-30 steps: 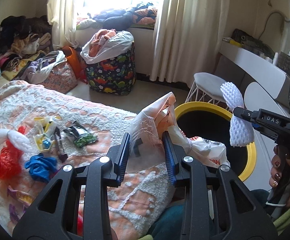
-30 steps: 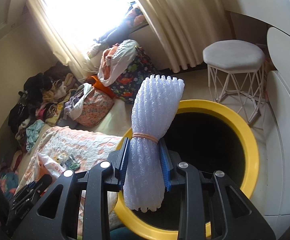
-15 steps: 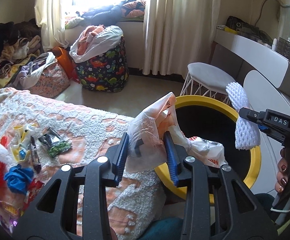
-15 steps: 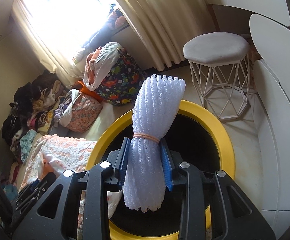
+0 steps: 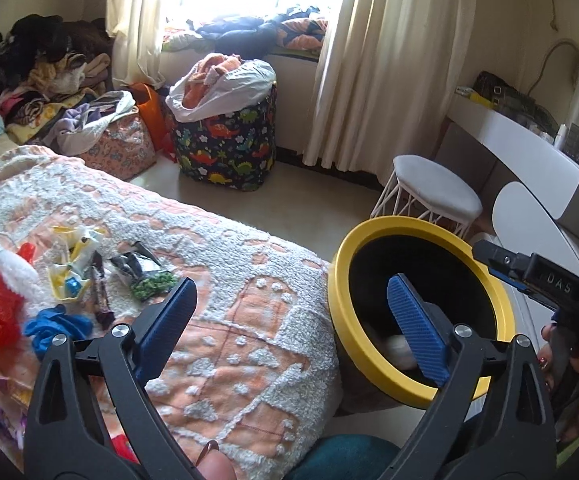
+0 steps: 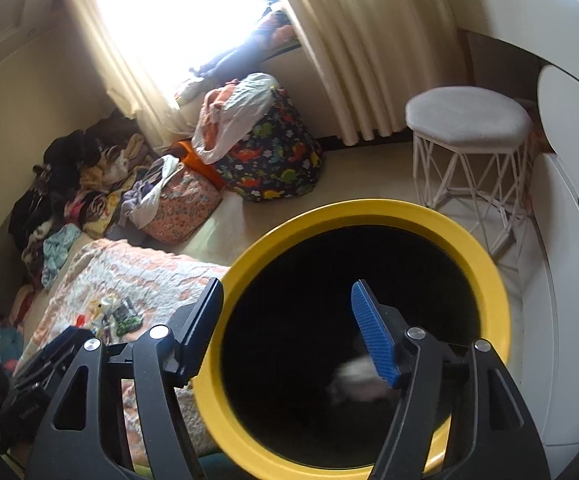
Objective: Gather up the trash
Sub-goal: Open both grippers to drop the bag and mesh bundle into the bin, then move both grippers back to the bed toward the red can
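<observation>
Both tongs, left (image 5: 289, 320) and right (image 6: 289, 328), gape empty over the yellow bin (image 6: 369, 210). Risk: wrappers (image 5: 73, 276) on the bed (image 5: 249, 280) lie tangled; a grab may snag the blanket.

Left wrist cam sits low over the bed edge, looking forward across the blanket (image 5: 217, 264) toward the window, with the yellow-rimmed bin (image 5: 369, 352) off to its right. Right wrist cam hangs close above that same bin (image 6: 245, 432), tilted down into its dark mouth, also facing the window wall. Both catch the dinosaur-print basket (image 5: 225, 152) (image 6: 277, 164), white stool (image 5: 433, 192) (image 6: 469, 120), curtains and the bed corner.
</observation>
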